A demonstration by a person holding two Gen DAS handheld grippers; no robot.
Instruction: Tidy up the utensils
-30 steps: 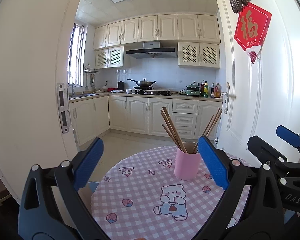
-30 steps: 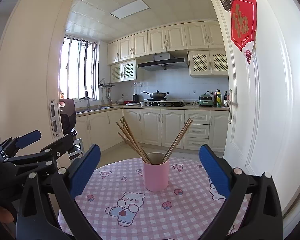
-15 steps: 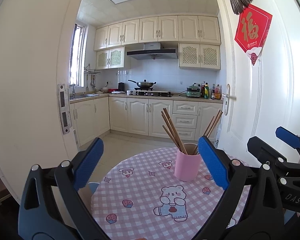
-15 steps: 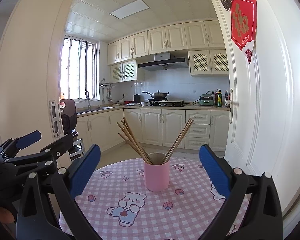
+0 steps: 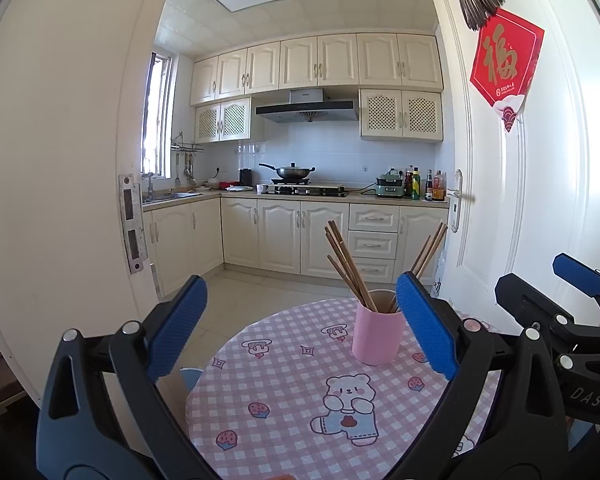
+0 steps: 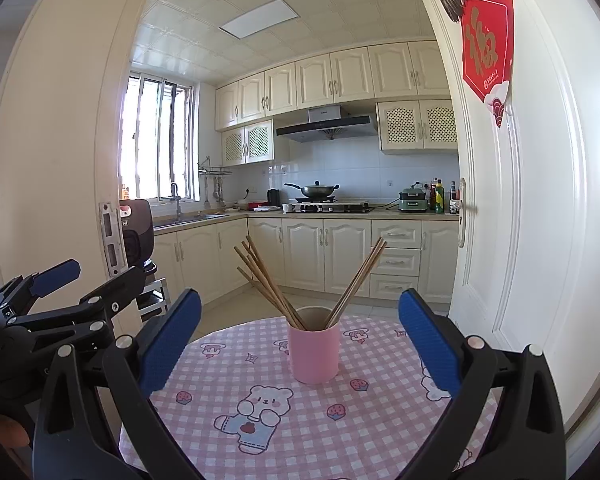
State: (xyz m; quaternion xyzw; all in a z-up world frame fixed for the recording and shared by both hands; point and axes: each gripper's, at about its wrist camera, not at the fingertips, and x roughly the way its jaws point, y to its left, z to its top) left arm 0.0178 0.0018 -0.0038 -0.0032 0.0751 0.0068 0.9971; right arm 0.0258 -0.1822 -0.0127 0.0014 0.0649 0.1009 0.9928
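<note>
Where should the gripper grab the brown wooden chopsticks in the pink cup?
Probably the bare upper shafts of the brown wooden chopsticks, coming from above: their lower ends sit hidden inside the round pink cup, and the tops fan apart, leaving room for fingers.

The right gripper (image 6: 300, 338) is held above the near edge of a round table covered with a pink-and-white checked cloth (image 6: 380, 432) printed with bears and strawberries; its blue-padded jaws stand wide apart with nothing between them. A pink cylindrical cup (image 6: 314, 354) stands upright on the cloth, centred ahead of the jaws and apart from both pads. Brown wooden chopsticks (image 6: 268, 280) lean out of the cup in two fans (most to the left, a few to the right). The left gripper (image 6: 60, 292) appears at the left edge, beside the table, jaws apart.
</note>
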